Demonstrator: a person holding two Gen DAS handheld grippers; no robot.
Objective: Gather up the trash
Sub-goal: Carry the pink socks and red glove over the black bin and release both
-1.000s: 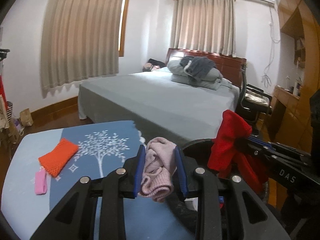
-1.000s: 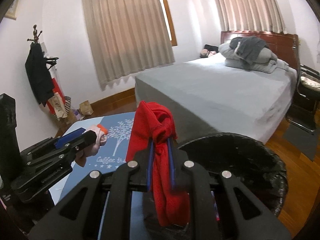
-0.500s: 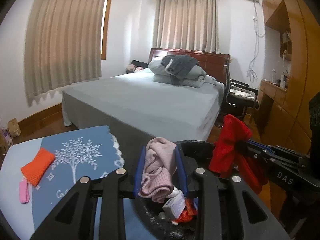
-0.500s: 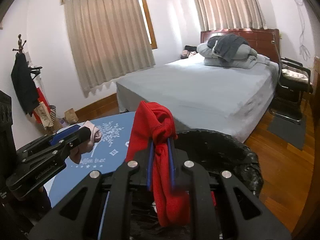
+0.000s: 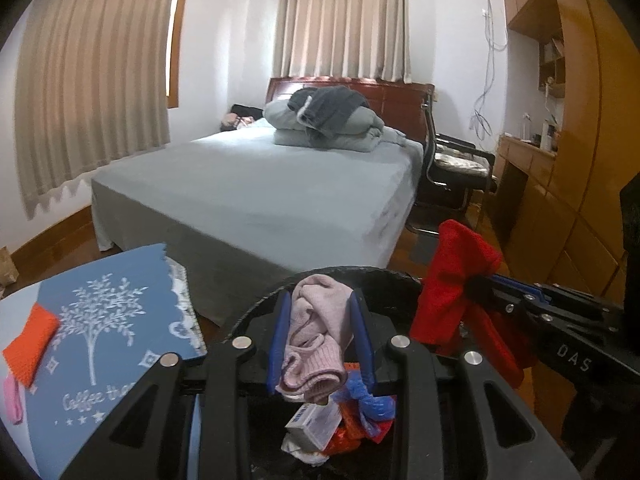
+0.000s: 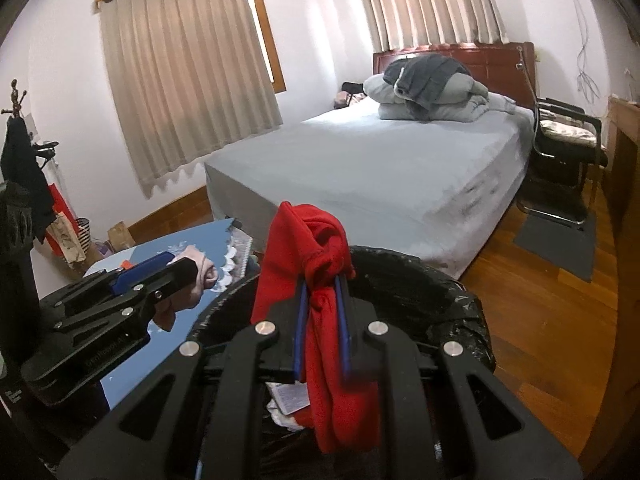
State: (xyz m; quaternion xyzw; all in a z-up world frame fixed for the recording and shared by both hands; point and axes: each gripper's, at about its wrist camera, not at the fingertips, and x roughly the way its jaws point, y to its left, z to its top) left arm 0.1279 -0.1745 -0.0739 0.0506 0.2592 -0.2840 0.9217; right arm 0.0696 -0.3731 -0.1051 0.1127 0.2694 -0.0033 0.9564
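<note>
Left tongs point(image 5: 320, 334): clamped on pink knit sock point(image 5: 316, 344).
Right tongs point(image 6: 322, 326): clamped on red fleece cloth point(image 6: 320, 320).
Bin point(image 6: 420, 292): black, round, below both.

My left gripper point(image 5: 320, 332) is black with blue pads, and between them sits a pale pink knitted sock point(image 5: 314, 344). My right gripper point(image 6: 322, 324), black and blue too, pinches a bright red cloth point(image 6: 320, 320). The bin bag point(image 6: 420, 292) is glossy black. At lower left, the tablecloth point(image 5: 108, 344) is blue with a white tree, lettering and lace edge; on it lies an orange knit piece point(image 5: 30, 344).
</note>
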